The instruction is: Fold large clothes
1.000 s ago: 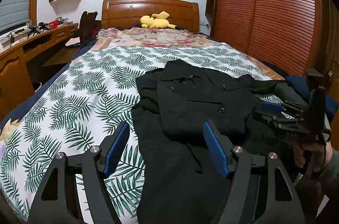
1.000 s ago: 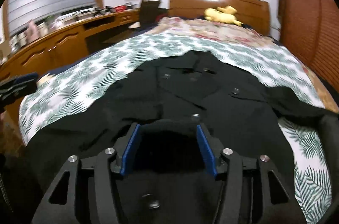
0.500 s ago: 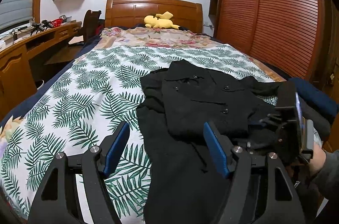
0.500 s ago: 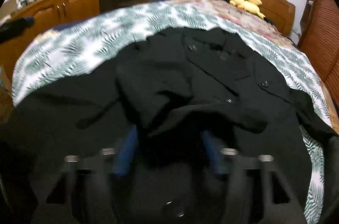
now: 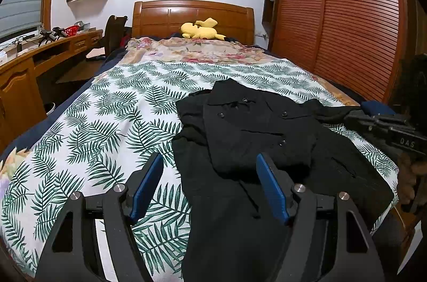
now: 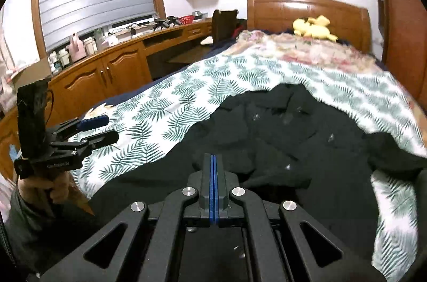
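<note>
Folding is part-way through: black coat (image 5: 261,148) lies on the leaf-print bedspread (image 5: 101,127), toward the bed's right side and near the foot, collar pointing at the headboard (image 5: 192,15). One panel appears already turned in over the buttoned front, leaving a raised flap edge across the middle; the far sleeve (image 5: 333,111) trails out toward the wardrobe side. Left gripper (image 5: 209,187) hovers above the coat's near left edge, jaws spread wide, nothing between the blue pads (image 5: 145,186). Right gripper (image 6: 214,186) sits over the lower coat body, pads pressed flat together; no cloth visible between them, so judged closed on nothing. Judgement: between grasps, setting up the next fold. Next move likely calls for opening the right jaws, pinching the loose sleeve or hem at both sides, and carrying it over evenly. Risk: thick fabric bunching or slipping from a shallow pinch.
</note>
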### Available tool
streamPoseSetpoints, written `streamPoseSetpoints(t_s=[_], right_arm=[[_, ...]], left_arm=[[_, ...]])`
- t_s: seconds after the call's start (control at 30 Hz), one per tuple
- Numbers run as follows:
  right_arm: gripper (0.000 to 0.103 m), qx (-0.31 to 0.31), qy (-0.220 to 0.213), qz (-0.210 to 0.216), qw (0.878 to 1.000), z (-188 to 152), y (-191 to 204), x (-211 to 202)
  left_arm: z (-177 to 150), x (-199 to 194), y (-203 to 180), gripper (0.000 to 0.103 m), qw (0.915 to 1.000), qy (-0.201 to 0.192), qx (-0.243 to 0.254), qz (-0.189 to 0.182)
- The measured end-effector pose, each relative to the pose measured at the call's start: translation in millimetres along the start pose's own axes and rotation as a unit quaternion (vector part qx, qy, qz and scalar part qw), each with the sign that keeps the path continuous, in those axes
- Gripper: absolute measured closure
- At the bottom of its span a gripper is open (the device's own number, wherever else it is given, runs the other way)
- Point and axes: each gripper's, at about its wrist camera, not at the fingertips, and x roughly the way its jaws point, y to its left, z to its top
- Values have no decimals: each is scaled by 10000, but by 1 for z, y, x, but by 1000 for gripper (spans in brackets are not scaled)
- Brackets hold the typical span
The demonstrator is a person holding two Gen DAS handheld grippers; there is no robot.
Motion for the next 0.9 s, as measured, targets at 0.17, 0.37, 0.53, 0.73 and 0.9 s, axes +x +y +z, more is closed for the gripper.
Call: streamPoseSetpoints(t_s=[0.17,0.37,0.53,0.73,0.9], right_arm=[[61,-139,384,-208,9989,-13,5,26],[36,-371,1085,-338,9928,-33,13,96],[83,-628,1782,-745,9792,-43,16,154],[98,-140,1258,-41,9920,-11,16,124],[98,655,634,662,9936,1,-1,67]], left_arm=[[0,0,0,30,10000,2,33,44],[0,0,-1,30,10000,12,50,63],[0,0,-1,30,10000,15,53,60],[0,0,-1,30,9999,18,65,77],[-1,0,1,30,9999,19,76,90]])
